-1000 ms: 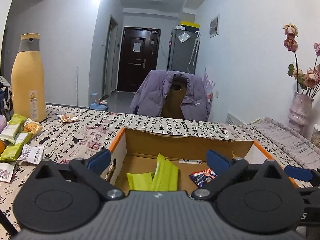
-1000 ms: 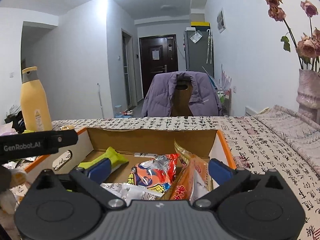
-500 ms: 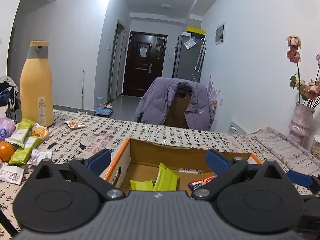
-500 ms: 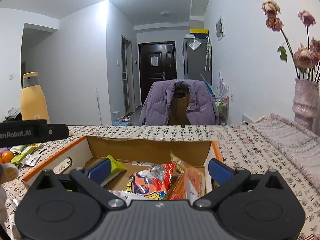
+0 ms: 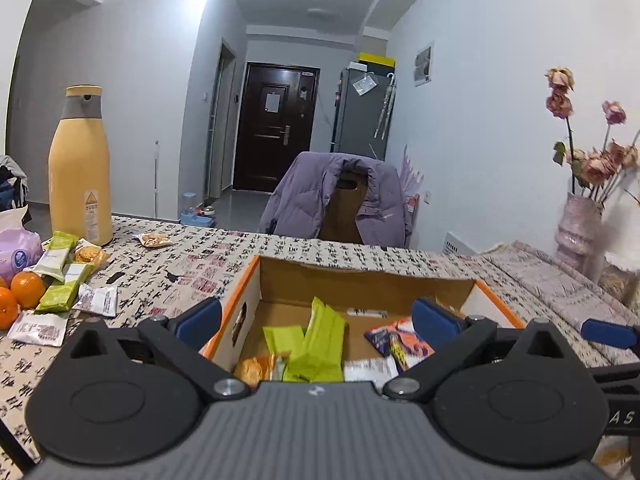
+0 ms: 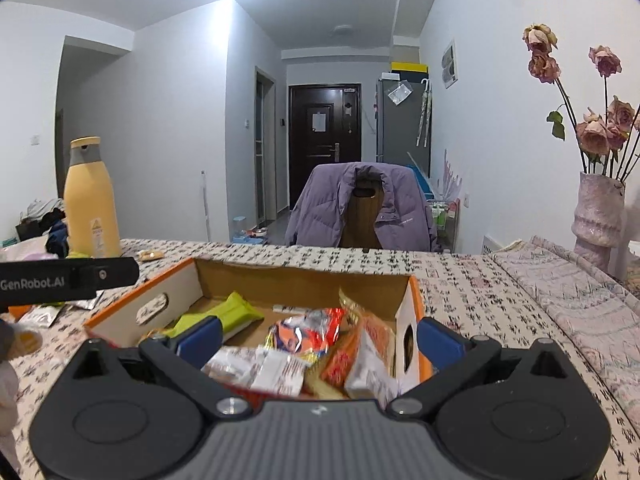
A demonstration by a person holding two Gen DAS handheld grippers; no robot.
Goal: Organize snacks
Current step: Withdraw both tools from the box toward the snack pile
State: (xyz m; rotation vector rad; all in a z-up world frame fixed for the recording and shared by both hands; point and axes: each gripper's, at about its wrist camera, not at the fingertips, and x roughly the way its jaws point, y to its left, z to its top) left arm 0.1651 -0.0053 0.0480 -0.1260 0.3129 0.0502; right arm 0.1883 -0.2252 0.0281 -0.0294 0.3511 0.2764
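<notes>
Your open cardboard box with orange rims (image 5: pixel 404 280) sits on the bench (image 5: pixel 192 264), which wears a calligraphy-print cloth, and it already holds a mixed heap: lime-green bar wrappers (image 5: pixel 320 340) towards its left half, a crinkled red-and-silver foil packet (image 6: pixel 308 328) and orange packets (image 6: pixel 360 344) crowded against the right wall. More snacks wait outside it, well to the left: green bars and small white sachets (image 5: pixel 64 292) lying flat on the cloth beside two oranges (image 5: pixel 24 290) and near the tall yellow bottle with a grey cap (image 5: pixel 80 168).

Both of your tools are released and empty. The left tool (image 5: pixel 316 316) has its blue pads spread over the box's left wall, and the right tool (image 6: pixel 320 332) straddles the box's right wall, gripping nothing.

The step in hand looks like fetching the next loose piece. Send the left tool, since the pile lies on its side. Pick a sachet or bar at the pile's edge, come down flat to the cloth, and pinch across the narrow width so the wrapper does not slide. Steer clear of the oranges; they could roll. Drop it in the emptier left half of the box.
</notes>
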